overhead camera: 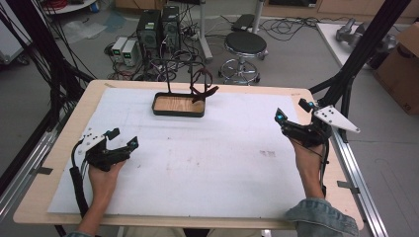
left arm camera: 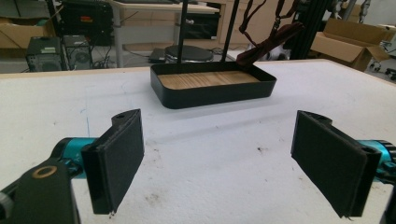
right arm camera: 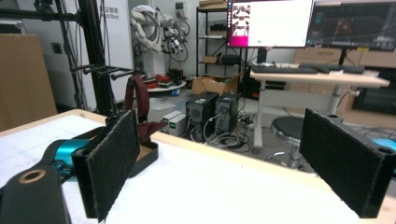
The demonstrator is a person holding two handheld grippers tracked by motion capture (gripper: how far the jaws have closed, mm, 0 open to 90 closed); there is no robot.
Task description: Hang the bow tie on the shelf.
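A white sheet (overhead camera: pixel 197 163) covers the wooden table (overhead camera: pixel 34 197). Near its far edge sits a black tray (overhead camera: pixel 178 105) with a wooden floor and upright rods, a dark red strap (overhead camera: pixel 201 86) hanging from one rod into it. The left gripper (overhead camera: pixel 124 138) hovers low at the left, jaws apart and empty. The right gripper (overhead camera: pixel 291 112), at the right edge, has its jaws wide apart, nothing between them, well away from the strap.

the white panel (right arm camera: pixel 111 28) at the upper left of the right gripper view carries small dark print, too small and blurred to read reliably.
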